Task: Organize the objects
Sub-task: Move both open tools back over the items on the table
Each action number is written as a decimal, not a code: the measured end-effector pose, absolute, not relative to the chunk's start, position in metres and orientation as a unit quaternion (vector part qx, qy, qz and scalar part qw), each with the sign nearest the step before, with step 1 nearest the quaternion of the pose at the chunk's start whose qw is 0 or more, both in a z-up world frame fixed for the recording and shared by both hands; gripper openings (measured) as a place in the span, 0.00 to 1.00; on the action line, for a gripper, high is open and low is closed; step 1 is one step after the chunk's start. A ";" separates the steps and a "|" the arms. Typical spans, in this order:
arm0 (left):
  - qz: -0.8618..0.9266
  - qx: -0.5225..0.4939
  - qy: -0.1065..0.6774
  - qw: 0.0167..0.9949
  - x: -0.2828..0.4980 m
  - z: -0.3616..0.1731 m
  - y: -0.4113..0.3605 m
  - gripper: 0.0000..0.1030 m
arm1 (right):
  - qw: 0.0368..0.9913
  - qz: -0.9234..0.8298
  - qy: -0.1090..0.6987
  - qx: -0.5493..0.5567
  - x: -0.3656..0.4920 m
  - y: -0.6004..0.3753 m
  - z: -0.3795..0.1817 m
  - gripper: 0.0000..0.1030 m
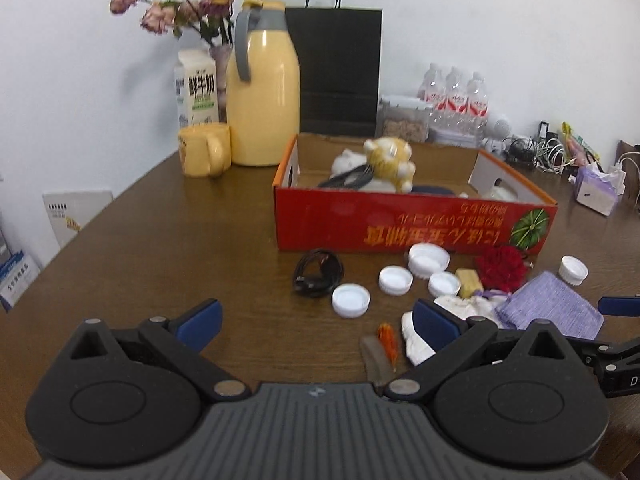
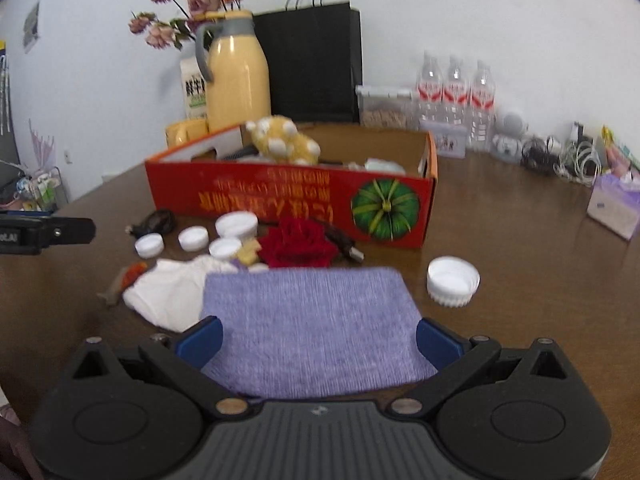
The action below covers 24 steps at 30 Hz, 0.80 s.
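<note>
the brown wooden table (image 1: 160,240) carries everything. toward 12 o'clock from both grippers sits the open red cardboard box (image 2: 280,200), printed with a green pumpkin, holding a yellow plush toy (image 2: 286,140) and a black cable. behind it, at 11 o'clock, stand a yellow thermos jug (image 1: 264,92), a black paper bag (image 1: 340,68), a milk carton (image 1: 197,88) and a yellow mug (image 1: 204,151).

the right gripper (image 2: 319,340) is spread wide, its blue pads on either side of the purple knitted cloth (image 2: 316,328), which lies flat on the table between them; whether the pads touch it cannot be told. a white crumpled cloth (image 2: 168,300) lies at its 10 o'clock, a red fabric rose (image 2: 298,246) at 12, one white bottle cap (image 2: 452,280) at 2.

the left gripper (image 1: 318,324) is also spread, holding nothing; a white cap (image 1: 351,300) lies just ahead at 12 o'clock, a coiled black cable (image 1: 318,272) beyond it, more caps (image 1: 395,280) at 1 o'clock, and a small orange piece (image 1: 387,338) near its right pad.
</note>
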<state>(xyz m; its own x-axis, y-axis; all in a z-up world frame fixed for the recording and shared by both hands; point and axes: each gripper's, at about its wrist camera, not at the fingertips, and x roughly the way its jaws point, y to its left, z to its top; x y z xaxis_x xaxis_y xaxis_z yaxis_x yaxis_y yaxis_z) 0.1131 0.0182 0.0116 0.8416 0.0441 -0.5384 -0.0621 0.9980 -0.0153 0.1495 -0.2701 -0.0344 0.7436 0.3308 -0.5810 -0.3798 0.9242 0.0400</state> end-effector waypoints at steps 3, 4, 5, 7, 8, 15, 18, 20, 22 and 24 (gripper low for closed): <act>0.021 -0.018 0.290 0.957 0.114 0.007 0.017 1.00 | 0.930 0.186 0.313 -0.042 0.152 -0.269 -0.040 1.00; 0.019 -0.018 0.293 0.956 0.114 0.005 0.017 1.00 | 0.929 0.185 0.316 -0.043 0.152 -0.268 -0.042 1.00; 0.016 -0.018 0.296 0.955 0.115 0.004 0.015 1.00 | 0.928 0.185 0.319 -0.044 0.153 -0.267 -0.044 1.00; 0.010 -0.016 0.304 0.953 0.116 -0.001 0.012 1.00 | 0.927 0.185 0.324 -0.045 0.154 -0.267 -0.046 1.00; 0.008 -0.015 0.307 0.951 0.117 -0.003 0.011 1.00 | 0.926 0.186 0.325 -0.047 0.155 -0.267 -0.046 1.00; -0.008 -0.022 0.332 0.943 0.124 -0.014 0.007 0.79 | 0.925 0.187 0.328 -0.053 0.155 -0.265 -0.047 1.00; -0.018 -0.025 0.342 0.939 0.125 -0.018 0.007 0.69 | 0.925 0.187 0.328 -0.052 0.155 -0.265 -0.047 1.00; -0.021 -0.022 0.340 0.940 0.123 -0.020 0.007 0.68 | 0.925 0.187 0.328 -0.052 0.155 -0.265 -0.047 1.00; -0.022 -0.022 0.339 0.940 0.120 -0.020 0.008 0.64 | 0.925 0.187 0.328 -0.052 0.155 -0.265 -0.047 1.00; -0.022 -0.020 0.336 0.941 0.117 -0.020 0.009 0.57 | 0.925 0.187 0.328 -0.053 0.155 -0.265 -0.047 1.00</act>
